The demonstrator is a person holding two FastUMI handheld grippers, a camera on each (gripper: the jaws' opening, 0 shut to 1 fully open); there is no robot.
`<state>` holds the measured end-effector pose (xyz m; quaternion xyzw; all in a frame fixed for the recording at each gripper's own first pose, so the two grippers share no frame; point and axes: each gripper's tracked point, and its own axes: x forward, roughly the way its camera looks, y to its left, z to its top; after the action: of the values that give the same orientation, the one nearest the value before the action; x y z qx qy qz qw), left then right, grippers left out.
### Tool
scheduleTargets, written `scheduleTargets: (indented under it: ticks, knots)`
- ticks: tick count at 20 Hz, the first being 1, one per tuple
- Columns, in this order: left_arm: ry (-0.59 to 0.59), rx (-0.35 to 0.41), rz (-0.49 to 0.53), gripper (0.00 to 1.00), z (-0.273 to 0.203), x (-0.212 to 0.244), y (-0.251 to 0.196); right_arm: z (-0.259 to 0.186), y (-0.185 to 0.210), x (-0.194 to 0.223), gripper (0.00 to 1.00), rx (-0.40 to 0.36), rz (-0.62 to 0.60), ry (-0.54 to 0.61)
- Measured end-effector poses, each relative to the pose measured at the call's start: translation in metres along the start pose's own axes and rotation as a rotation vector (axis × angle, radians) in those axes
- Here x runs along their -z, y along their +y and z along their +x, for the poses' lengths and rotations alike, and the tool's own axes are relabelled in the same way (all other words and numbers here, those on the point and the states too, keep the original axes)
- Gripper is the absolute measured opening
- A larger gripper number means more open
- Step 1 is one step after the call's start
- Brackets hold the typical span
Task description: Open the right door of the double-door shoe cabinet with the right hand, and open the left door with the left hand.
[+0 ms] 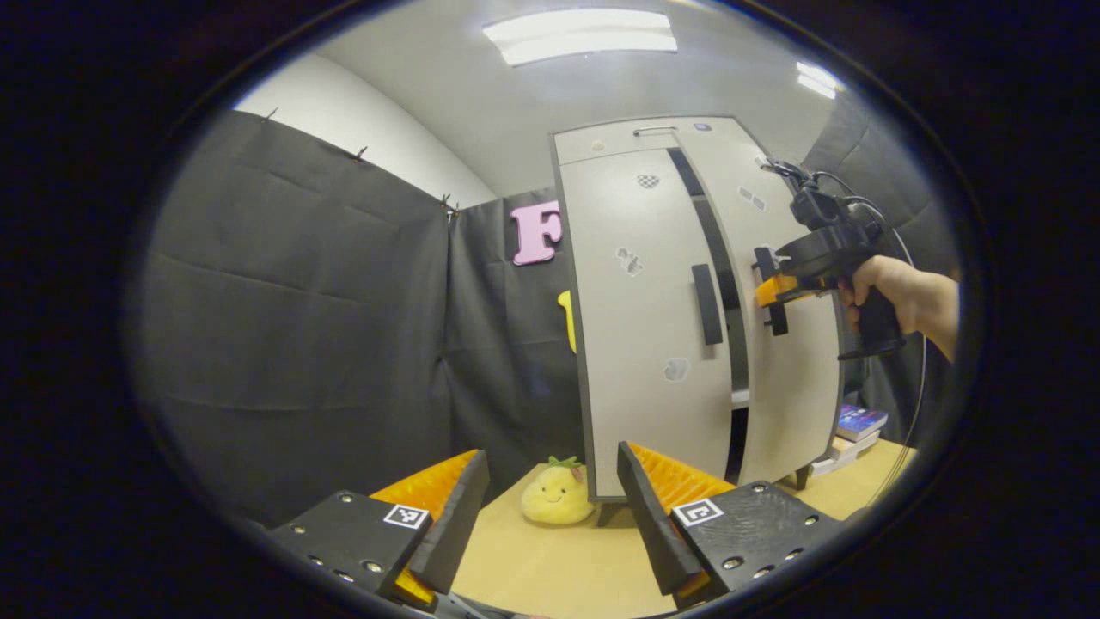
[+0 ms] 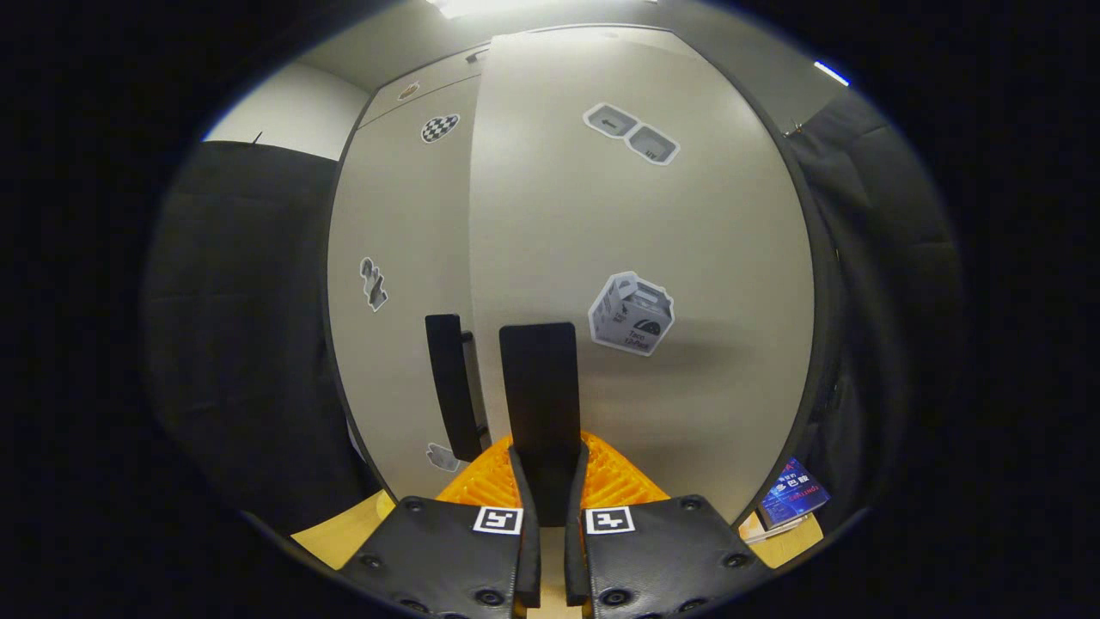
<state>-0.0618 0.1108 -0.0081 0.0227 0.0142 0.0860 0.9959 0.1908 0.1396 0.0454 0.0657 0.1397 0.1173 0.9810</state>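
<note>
Tan table [image 1: 550, 567] — shoe cabinet [image 1: 653, 327], yellow plush toy [image 1: 557, 494], stacked books [image 1: 851, 434] on it.

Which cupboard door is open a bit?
The right door, whose handle the right gripper pinches. It swings out, leaving a dark gap beside the left door, which sits flush.

Plush toy [image 1: 558, 495]: yellow, with a green leafy top, sitting upright on the table.
Books [image 1: 851, 434]: a small stack lying flat on the table, the top one with a blue cover [image 2: 792, 502].
Table [image 1: 550, 567]: light wood surface.
Ceiling light [image 1: 581, 36]: long bright panel overhead; a second, smaller one [image 1: 816, 80] off to the side.
Wall [image 1: 344, 120]: white, above the black cloth.
</note>
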Motion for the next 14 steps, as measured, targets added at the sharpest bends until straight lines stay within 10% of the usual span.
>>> scheduleTargets:
  ticks: [14]
  knots:
    - [-0.045, 0.116, 0.029, 0.87, 0.016, -0.018, -0.052, -0.073, -0.027, 0.003, 0.09, -0.114, -0.002, 0.014]
